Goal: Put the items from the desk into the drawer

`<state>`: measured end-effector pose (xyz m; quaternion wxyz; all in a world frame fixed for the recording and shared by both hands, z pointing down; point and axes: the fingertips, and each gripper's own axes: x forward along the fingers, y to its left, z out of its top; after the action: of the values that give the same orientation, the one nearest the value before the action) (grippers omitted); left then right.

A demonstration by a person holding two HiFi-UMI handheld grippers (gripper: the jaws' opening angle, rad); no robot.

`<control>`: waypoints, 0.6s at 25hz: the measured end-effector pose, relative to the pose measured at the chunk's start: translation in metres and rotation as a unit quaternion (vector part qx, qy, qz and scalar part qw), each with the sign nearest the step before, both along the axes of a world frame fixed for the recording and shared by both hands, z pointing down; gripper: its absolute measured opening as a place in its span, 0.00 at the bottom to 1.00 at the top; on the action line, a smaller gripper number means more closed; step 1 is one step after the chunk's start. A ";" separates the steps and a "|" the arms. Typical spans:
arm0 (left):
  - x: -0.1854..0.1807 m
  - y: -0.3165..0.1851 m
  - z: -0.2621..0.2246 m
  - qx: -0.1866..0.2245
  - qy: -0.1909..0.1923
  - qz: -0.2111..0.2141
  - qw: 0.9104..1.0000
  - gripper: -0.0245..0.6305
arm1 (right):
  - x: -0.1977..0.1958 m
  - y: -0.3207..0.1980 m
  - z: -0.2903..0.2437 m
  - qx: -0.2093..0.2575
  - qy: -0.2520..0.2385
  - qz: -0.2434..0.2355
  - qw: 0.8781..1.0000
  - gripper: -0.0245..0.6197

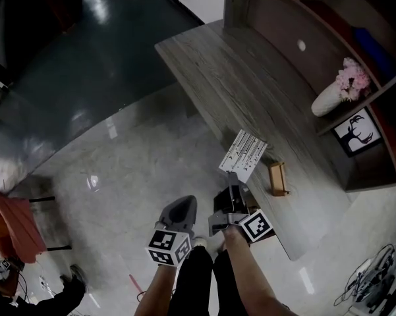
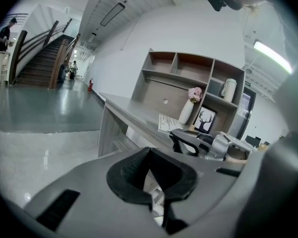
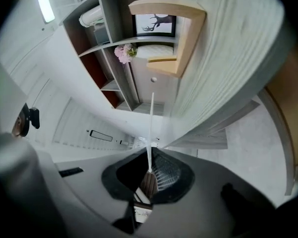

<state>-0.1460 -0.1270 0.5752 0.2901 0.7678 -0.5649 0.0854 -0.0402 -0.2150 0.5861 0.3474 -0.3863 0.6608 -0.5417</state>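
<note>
My right gripper [image 1: 233, 191] [image 3: 149, 171] is shut on a thin white printed sheet [image 1: 243, 154] and holds it over the near edge of the grey wooden desk [image 1: 237, 78]. In the right gripper view the sheet [image 3: 151, 125] shows edge-on, running up from between the jaws. A small wooden holder [image 1: 277, 178] [image 3: 171, 31] stands on the desk just right of the sheet. My left gripper [image 1: 180, 208] [image 2: 149, 173] hangs beside the right one, off the desk over the floor, shut with nothing in it. No drawer shows plainly in any view.
A shelf unit [image 1: 356, 58] rises behind the desk with a white vase of pink flowers [image 1: 336, 92], a framed deer picture [image 1: 357, 131] and a white jug [image 2: 229, 89]. Pale tiled floor [image 1: 118, 170] lies left of the desk. Cables [image 1: 375, 275] lie at bottom right.
</note>
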 end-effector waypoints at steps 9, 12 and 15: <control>0.008 0.003 -0.014 0.014 0.008 -0.001 1.000 0.05 | 0.011 0.021 -0.012 -0.005 0.009 0.001 1.000 0.08; 0.008 0.007 -0.022 0.019 0.006 -0.003 1.000 0.05 | 0.014 0.030 -0.017 -0.008 0.008 0.006 1.000 0.08; 0.008 0.012 -0.031 0.025 0.004 -0.005 1.000 0.05 | 0.017 0.037 -0.027 -0.002 0.009 0.010 1.000 0.08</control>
<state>-0.1381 -0.1152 0.5441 0.2736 0.7726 -0.5690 0.0665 -0.0230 -0.1782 0.5590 0.3460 -0.3985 0.6590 -0.5359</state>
